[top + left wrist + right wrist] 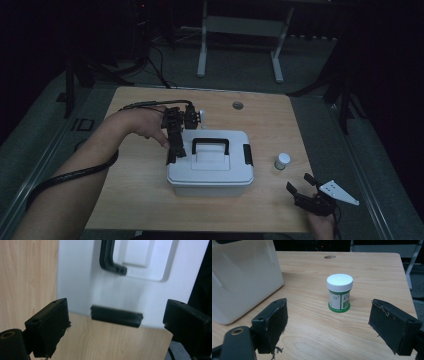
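Observation:
A white plastic box (210,172) with a black handle (210,145) stands in the middle of the wooden table (135,200). My left gripper (175,156) points down at the box's left side, open. In the left gripper view its jaws (117,306) stand wide on either side of a black latch (116,316) on the box's edge (82,277), not touching it. A small green jar with a white cap (282,161) stands right of the box. My right gripper (299,182) sits near the table's front right corner, open, with the jar (339,293) a little ahead of its jaws (329,307).
A second black latch (247,155) is on the box's right side. A round hole (238,105) sits near the table's far edge. White frame legs (202,50) stand on the floor beyond. The left gripper's cable (75,175) trails along the forearm.

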The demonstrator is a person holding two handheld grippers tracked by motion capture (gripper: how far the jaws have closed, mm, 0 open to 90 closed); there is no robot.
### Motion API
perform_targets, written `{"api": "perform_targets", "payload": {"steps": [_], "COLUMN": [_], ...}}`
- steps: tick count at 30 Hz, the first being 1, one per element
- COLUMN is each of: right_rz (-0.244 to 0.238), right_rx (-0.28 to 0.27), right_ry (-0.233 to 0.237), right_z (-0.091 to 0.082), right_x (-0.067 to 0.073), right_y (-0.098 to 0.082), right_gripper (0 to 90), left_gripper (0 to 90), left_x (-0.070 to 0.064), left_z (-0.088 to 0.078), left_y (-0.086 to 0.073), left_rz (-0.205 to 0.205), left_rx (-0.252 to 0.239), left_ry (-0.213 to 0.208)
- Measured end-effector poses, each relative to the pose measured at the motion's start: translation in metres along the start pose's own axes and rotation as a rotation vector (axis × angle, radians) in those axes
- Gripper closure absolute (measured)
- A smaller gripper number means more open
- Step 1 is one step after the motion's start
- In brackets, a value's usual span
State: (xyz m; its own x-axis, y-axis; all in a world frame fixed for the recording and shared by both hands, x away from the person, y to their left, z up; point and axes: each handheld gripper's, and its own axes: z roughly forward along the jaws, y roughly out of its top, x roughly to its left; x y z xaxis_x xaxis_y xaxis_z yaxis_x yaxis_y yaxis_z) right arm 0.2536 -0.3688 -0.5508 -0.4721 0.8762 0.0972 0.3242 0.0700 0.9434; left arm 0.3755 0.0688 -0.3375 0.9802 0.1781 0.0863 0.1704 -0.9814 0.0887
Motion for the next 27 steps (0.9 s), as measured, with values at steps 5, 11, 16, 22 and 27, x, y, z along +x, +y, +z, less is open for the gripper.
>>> {"api": "perform_targets", "payload": {"steps": [5, 11, 16, 22, 27], "right_rz": [0.003, 0.000, -0.008, -0.010, -0.012], "right_rx": [0.005, 0.010, 0.019, 0.020, 0.024], "right_ry": [0.005, 0.008, 0.010, 0.011, 0.014], "right_z": [0.000, 0.001, 0.002, 0.002, 0.002], "right_x": [0.000, 0.000, 0.001, 0.001, 0.001], "right_y": [0.000, 0.000, 0.000, 0.000, 0.000], "right_gripper": [14.9, 14.9, 14.9, 14.9, 14.9], "left_gripper": [13.7, 24.4, 34.1, 46.5, 60.4], "left_x": [0.002, 0.007, 0.018, 0.019, 0.018], "left_z": [0.002, 0.008, 0.011, 0.015, 0.019], "left_y": [0.011, 0.023, 0.033, 0.041, 0.049], "left_rz": [0.023, 0.045, 0.022, 0.053, 0.087], "left_rx": [0.011, 0.022, 0.022, 0.032, 0.049], "left_ry": [-0.012, -0.014, -0.031, -0.053, -0.081]}}
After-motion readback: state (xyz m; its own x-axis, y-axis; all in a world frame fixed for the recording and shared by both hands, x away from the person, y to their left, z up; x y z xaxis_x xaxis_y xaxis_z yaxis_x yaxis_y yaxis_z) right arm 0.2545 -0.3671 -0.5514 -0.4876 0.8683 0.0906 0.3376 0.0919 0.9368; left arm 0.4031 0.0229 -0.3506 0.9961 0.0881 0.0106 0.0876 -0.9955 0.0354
